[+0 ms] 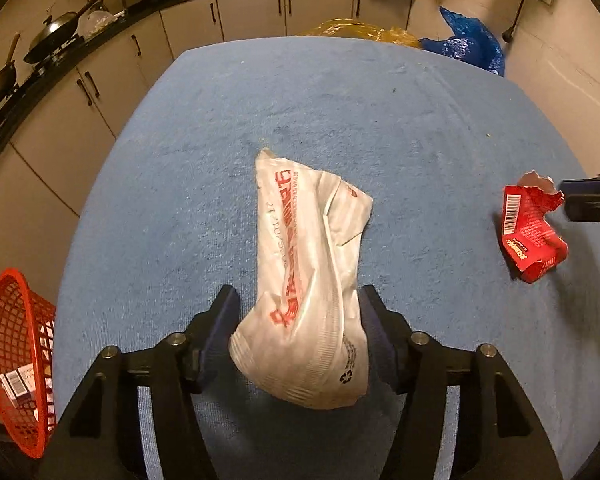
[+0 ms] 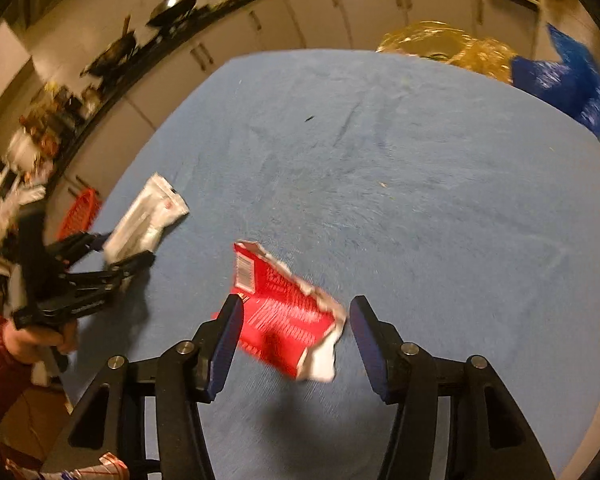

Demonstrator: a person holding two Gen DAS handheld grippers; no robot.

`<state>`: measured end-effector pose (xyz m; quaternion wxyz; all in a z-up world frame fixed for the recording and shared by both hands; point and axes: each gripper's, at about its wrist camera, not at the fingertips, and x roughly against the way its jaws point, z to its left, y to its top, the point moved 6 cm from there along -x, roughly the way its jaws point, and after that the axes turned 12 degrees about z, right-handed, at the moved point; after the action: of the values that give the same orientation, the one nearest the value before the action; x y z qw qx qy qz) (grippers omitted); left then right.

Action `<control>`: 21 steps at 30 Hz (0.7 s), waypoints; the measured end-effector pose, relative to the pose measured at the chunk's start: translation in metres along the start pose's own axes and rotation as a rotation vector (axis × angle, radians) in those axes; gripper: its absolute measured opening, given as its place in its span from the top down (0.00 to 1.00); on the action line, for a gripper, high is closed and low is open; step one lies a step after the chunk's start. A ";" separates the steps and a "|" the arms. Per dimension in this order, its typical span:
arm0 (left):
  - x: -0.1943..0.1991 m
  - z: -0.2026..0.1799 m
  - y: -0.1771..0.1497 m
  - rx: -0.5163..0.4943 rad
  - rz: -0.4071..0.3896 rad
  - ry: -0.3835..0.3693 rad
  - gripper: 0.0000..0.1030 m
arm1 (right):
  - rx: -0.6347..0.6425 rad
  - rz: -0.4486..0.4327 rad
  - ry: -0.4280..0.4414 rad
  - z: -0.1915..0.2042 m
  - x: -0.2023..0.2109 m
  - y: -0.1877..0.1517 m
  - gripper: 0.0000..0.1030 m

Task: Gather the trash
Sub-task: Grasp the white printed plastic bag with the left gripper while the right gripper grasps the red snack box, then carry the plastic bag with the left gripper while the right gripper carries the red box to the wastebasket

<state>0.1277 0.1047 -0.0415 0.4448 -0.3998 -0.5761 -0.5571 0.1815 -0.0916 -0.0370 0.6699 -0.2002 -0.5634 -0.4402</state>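
On table (image 1: 340,100):
White bag (image 1: 308,280): crumpled, red print, pinched by left gripper (image 1: 298,312).
Red wrapper (image 2: 288,320): torn, between right gripper's (image 2: 296,320) wide-open fingers.

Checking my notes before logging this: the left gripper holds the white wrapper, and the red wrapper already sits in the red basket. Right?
Not quite. The red wrapper lies on the blue tablecloth between the open right gripper's fingers, as the right wrist view shows. The left gripper does hold the white wrapper; the red basket sits beside the table.

Home kitchen: cabinets (image 1: 252,12), woks (image 1: 56,32).
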 end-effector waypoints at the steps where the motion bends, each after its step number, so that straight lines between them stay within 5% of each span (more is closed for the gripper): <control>1: -0.002 0.001 0.003 0.008 0.004 0.005 0.29 | 0.010 0.018 -0.017 -0.001 -0.008 0.002 0.55; 2: -0.003 0.002 0.005 0.016 0.007 0.009 0.27 | 0.013 0.036 -0.034 -0.001 -0.014 0.004 0.75; 5: -0.006 0.003 0.008 0.040 0.006 0.006 0.23 | 0.000 0.046 -0.040 0.002 -0.020 -0.002 0.94; 9: -0.002 0.003 0.008 0.040 -0.029 0.022 0.48 | -0.079 0.005 -0.032 0.010 -0.005 -0.017 0.97; 11: -0.002 0.004 0.010 0.052 -0.032 0.022 0.53 | -0.108 -0.028 -0.036 0.019 0.003 -0.029 0.97; 21: 0.031 -0.003 -0.023 0.057 -0.098 -0.028 0.54 | -0.225 -0.151 -0.018 0.069 0.032 -0.073 0.97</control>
<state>0.0973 0.0993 -0.0180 0.4200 -0.3661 -0.6169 -0.5558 0.0814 -0.0890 -0.0044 0.6033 -0.2351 -0.5298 -0.5478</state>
